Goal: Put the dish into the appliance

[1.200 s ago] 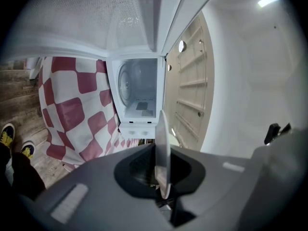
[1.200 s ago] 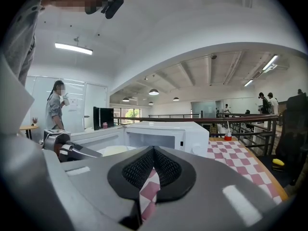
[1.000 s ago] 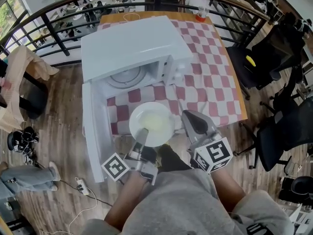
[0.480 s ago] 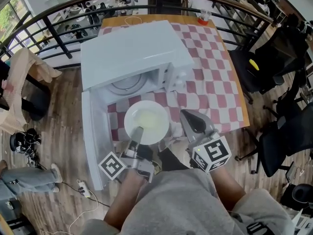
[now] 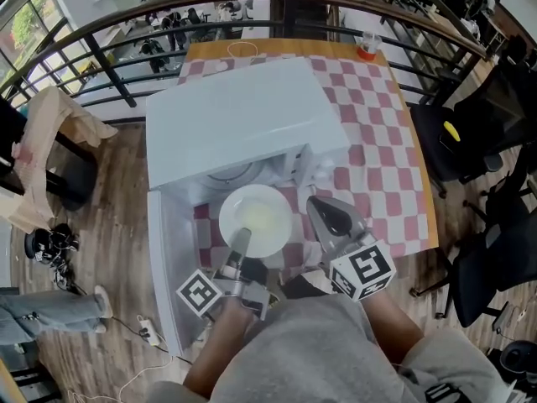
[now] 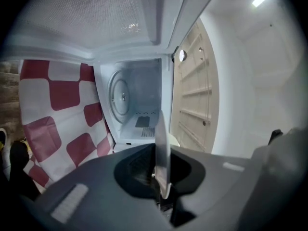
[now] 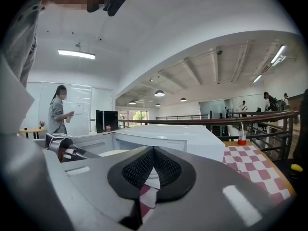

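Observation:
A white microwave (image 5: 239,112) stands on the red-checked table, its door (image 5: 172,259) swung open toward me at the left. The white plate (image 5: 256,217) is level at the mouth of the cavity. My left gripper (image 5: 241,238) is shut on the plate's near rim. In the left gripper view the plate (image 6: 162,143) shows edge-on between the jaws of the left gripper (image 6: 162,189), and the glass turntable (image 6: 121,96) sits inside the cavity ahead. My right gripper (image 5: 317,204) is beside the plate on the right, shut and empty. In its own view the right gripper (image 7: 153,150) points at the microwave (image 7: 166,137).
The checked tablecloth (image 5: 377,141) runs on to the right of the microwave. A cup with a red drink (image 5: 367,50) stands at the far corner. A black railing (image 5: 126,23) curves behind the table, black chairs (image 5: 470,124) stand at the right. A person (image 7: 57,109) stands far off.
Both grippers have moved forward toward the microwave. The plate went with the left gripper, from above the open door to the cavity's mouth.

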`<state>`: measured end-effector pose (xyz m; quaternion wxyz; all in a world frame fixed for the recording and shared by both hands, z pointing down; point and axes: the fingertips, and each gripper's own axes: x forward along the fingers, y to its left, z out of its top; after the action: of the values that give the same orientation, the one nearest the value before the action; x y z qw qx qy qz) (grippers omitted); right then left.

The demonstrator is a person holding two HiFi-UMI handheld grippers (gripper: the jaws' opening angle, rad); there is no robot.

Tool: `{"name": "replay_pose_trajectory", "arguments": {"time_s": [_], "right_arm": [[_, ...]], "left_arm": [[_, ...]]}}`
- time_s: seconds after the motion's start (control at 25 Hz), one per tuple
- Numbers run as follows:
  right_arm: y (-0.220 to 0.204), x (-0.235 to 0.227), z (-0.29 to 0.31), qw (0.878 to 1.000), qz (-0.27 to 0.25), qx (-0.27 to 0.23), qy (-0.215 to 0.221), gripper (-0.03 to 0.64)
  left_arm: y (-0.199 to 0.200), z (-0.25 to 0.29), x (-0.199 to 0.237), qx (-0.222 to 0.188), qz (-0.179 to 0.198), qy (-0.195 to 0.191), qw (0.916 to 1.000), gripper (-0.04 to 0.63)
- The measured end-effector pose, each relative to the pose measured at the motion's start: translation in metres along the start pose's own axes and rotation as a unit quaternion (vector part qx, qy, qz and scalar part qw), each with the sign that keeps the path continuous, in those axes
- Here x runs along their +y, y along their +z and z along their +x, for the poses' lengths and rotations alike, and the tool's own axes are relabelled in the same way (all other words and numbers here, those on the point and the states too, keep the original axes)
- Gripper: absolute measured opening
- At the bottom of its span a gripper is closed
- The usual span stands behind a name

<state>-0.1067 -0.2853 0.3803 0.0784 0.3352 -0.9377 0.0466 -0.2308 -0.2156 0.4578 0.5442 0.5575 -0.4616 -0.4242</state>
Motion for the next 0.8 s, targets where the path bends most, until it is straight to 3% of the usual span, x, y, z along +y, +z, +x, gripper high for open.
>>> {"name": "replay_pose_trajectory", "arguments": {"time_s": [0.8], "right_arm": [[-0.007,-0.028,0.063,0.999,0.017,0.015,0.035,-0.002]], "left_arm": [[0.045,0.039,0.026,-0.05,-0.005,0.031,0.9982,0.026]]}}
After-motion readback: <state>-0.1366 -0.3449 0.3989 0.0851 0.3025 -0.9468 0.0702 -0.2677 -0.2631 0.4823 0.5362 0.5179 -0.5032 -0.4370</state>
